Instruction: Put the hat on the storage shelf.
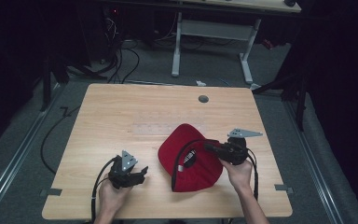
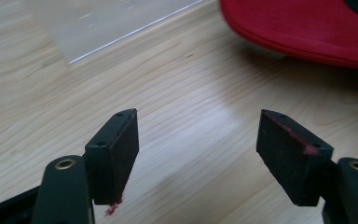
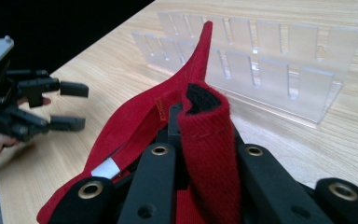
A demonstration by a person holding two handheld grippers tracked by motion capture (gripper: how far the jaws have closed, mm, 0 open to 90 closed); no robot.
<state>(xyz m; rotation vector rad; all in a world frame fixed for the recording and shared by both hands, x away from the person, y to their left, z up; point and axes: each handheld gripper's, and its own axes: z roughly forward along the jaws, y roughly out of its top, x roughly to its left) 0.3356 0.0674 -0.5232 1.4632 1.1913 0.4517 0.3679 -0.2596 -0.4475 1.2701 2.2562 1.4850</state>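
Note:
A red cap (image 1: 191, 161) lies on the wooden table (image 1: 121, 107), right of centre, inside up, with a black band and a small label showing. My right gripper (image 1: 209, 147) is shut on the cap's rear edge. In the right gripper view the red strap with black velcro (image 3: 207, 140) is folded up between the closed jaws of the right gripper (image 3: 200, 123). My left gripper (image 1: 142, 174) stands open just left of the cap, apart from it. In the left gripper view its open jaws (image 2: 198, 133) frame bare wood, and the cap's red brim (image 2: 307, 28) lies beyond.
A clear acrylic slotted rack (image 3: 270, 60) stands on the table behind the cap, faint in the high view (image 1: 172, 122). A grey cable grommet (image 1: 203, 99) sits near the far edge. Beyond the table are a white desk frame (image 1: 212, 32) and floor cables.

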